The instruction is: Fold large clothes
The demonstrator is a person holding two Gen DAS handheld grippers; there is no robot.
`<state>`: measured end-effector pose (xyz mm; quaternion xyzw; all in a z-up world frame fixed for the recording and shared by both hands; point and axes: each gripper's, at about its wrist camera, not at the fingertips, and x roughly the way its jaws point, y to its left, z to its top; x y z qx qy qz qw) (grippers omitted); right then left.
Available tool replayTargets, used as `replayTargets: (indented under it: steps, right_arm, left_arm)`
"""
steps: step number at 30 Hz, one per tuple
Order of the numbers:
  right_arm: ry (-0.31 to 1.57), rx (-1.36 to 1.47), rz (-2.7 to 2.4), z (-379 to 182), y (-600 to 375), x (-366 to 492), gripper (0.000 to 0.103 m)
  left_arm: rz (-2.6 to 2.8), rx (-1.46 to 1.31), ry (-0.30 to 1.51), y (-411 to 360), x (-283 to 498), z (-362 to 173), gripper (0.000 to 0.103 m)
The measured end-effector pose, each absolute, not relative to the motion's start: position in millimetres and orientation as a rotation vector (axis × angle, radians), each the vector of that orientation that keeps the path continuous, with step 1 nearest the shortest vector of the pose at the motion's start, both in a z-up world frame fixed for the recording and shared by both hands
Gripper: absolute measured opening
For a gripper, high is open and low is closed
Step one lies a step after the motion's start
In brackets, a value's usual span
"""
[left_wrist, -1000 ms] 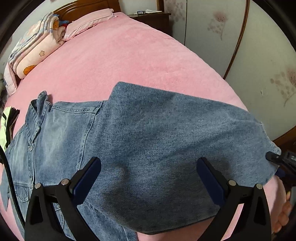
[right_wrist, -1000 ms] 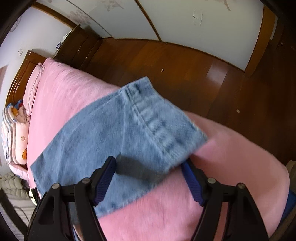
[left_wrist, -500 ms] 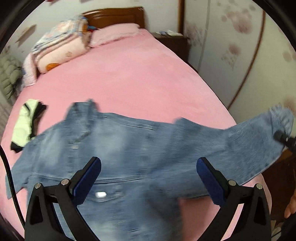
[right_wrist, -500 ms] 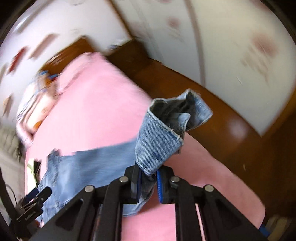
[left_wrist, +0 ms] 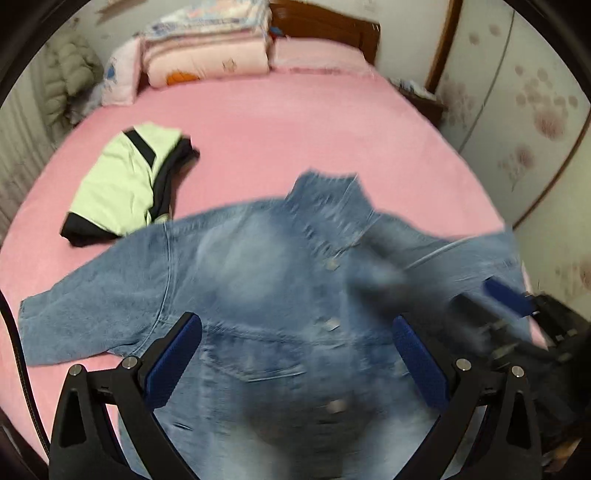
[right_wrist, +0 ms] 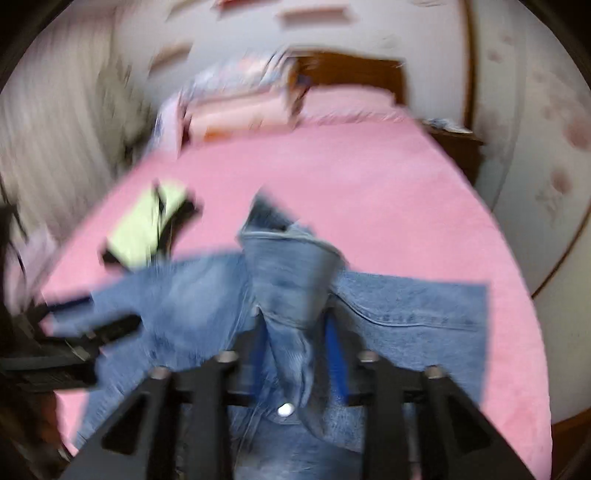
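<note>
A blue denim jacket (left_wrist: 258, 277) lies front up on the pink bed (left_wrist: 295, 122), collar toward the headboard. My left gripper (left_wrist: 295, 321) hovers open over its chest, with nothing between the fingers. In the right wrist view the jacket (right_wrist: 406, 314) spreads below my right gripper (right_wrist: 295, 325). Its jaws are opening, and the lifted sleeve cuff (right_wrist: 291, 273) stands loosely between the blue pads above the jacket front. The right gripper (left_wrist: 487, 299) shows blurred at the right of the left wrist view, and the left gripper (right_wrist: 92, 314) at the left of the right wrist view.
A folded green and black garment (left_wrist: 122, 184) lies on the bed left of the jacket. Folded quilts (left_wrist: 207, 48) and a pillow sit by the wooden headboard (left_wrist: 325, 22). A bedside table (left_wrist: 424, 99) and a flowered wall stand to the right.
My right gripper shut on the right sleeve cuff, carried it left over the jacket front, and its jaws have since parted. Both views swung left across the bed. The left gripper stayed open.
</note>
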<state>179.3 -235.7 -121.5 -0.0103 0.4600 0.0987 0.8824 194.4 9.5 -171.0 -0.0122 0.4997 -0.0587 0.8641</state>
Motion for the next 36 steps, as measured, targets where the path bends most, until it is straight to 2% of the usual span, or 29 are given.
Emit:
replayTargets:
  steps: [4,10,15,17,22,28,29,30,31,33,36]
  right_arm:
    - [1.092,-0.068,0.177,-176.7,-185.8,170.1,0.045]
    - [1.184,-0.023,0.161,-188.3,-194.8,134.0,0.045]
    - [1.212,0.077,0.119,-186.0,-225.2,111.0,0.045]
    - [1.217,0.11,0.099,-187.2,-239.8,104.5,0.045]
    - [1.251,0.158,0.07,-201.0,-260.9,99.5,0.045]
    - [1.268,0.18,0.081,-213.8,-272.2,100.8,0.045]
    - [1.267,0.181,0.082,-214.3,-273.4,100.8,0.045]
    - [1.266,0.182,0.081,-215.1,-275.1,100.6,0.045]
    - [1.269,0.185,0.081,-215.7,-276.4,100.6,0.045]
    - [1.277,0.194,0.079,-217.4,-280.0,100.4,0.045]
    - [1.279,0.193,0.074,-216.6,-285.5,99.8,0.045]
  left_arm:
    - [-0.211,-0.008,1.147,20.9,205.4,-218.3,0.102]
    - [-0.377,-0.13,1.275,16.1,212.9,-269.1,0.096]
    - [-0.477,-0.353,1.386,3.7,212.0,-308.3,0.071]
    - [-0.474,-0.414,1.423,-0.8,212.1,-324.7,0.064]
    - [-0.474,-0.551,1.425,-6.7,217.2,-346.1,0.058]
    - [-0.47,-0.562,1.4,-18.8,224.7,-348.5,0.054]
    - [-0.452,-0.54,1.404,-21.4,225.4,-348.3,0.048]
    - [-0.433,-0.511,1.411,-23.7,227.3,-348.2,0.034]
    - [-0.415,-0.469,1.422,-27.6,228.4,-347.3,0.032]
    - [-0.398,-0.424,1.424,-34.4,230.2,-337.6,0.016]
    - [-0.391,-0.303,1.364,-53.7,230.6,-300.5,0.008]
